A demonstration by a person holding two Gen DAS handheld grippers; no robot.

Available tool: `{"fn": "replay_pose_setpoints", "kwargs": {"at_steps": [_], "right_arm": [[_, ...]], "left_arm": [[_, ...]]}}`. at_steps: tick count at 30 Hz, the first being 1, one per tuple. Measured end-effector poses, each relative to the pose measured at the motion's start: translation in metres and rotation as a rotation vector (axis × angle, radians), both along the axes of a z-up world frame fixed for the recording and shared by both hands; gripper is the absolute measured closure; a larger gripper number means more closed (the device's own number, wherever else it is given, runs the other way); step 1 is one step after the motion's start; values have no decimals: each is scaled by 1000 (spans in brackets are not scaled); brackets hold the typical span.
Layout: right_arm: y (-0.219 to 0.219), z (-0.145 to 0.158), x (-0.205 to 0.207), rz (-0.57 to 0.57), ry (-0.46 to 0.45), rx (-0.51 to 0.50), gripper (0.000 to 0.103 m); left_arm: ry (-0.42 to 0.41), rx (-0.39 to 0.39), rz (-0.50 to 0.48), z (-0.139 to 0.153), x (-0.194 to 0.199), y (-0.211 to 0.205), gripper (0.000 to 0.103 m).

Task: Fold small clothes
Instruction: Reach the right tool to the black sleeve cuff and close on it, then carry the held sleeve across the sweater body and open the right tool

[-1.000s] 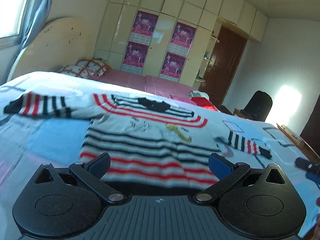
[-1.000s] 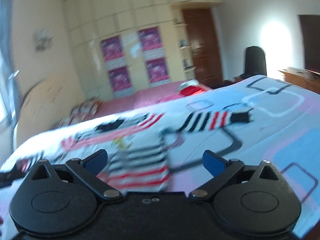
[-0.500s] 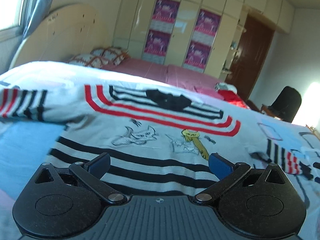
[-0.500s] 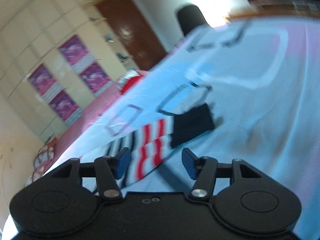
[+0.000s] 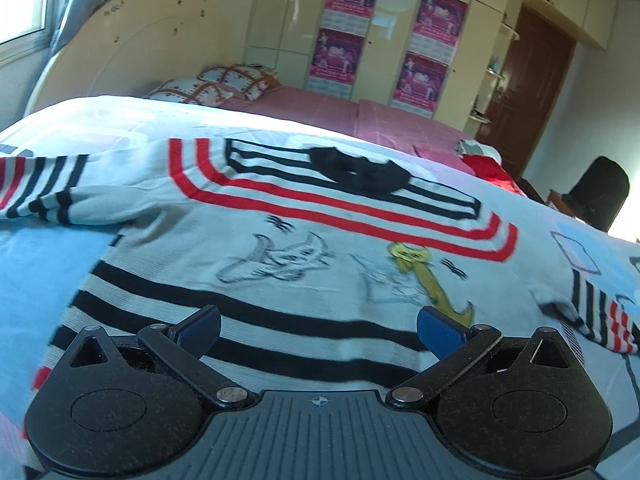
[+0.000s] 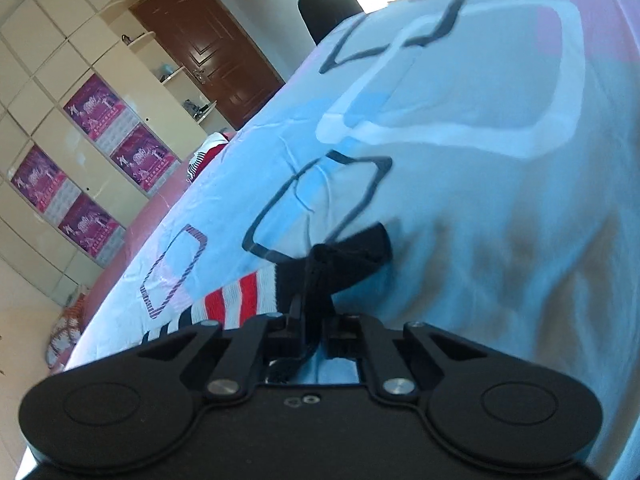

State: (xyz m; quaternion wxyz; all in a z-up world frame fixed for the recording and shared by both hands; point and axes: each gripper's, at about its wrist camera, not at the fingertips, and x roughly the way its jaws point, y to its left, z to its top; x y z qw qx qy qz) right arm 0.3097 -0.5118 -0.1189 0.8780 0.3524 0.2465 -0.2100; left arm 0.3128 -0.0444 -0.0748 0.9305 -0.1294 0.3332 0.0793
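Note:
A small grey sweater [image 5: 280, 248] with red and black stripes and cartoon drawings lies flat on the bed, sleeves spread to both sides. My left gripper [image 5: 318, 326] is open and empty, low over the sweater's striped lower part. In the right wrist view my right gripper [image 6: 314, 316] is shut on the black cuff [image 6: 348, 256] of the sweater's right sleeve [image 6: 240, 300], pinching the fabric between its fingers just above the bedspread.
The bedspread [image 6: 480, 160] is light blue with white, pink and dark outlines. Pillows [image 5: 216, 84] and a headboard [image 5: 120, 48] are at the far left. A wardrobe with posters [image 5: 428, 40], a brown door [image 5: 532, 80] and a black chair [image 5: 596, 196] stand beyond the bed.
My right gripper has closed on the sleeve cuff, which it was only straddling half a second ago. My left gripper has moved closer over the sweater's body, still open.

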Motion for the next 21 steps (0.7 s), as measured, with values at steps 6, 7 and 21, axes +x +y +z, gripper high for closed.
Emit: {"fn": "replay_pose_setpoints", "kwargs": {"at_steps": [6,7,21], "right_arm": [[84,70,22,176,-116,-203,96],[108,82,27,228,-139,-234,96],[427,51,93,842,-53,-300,85]], "left_arm": [[-10,-1,69,-4,-4,51,0],[-11,0,94,-7,-4,61,0],[24,1,185,-17,-35,195,0]]}}
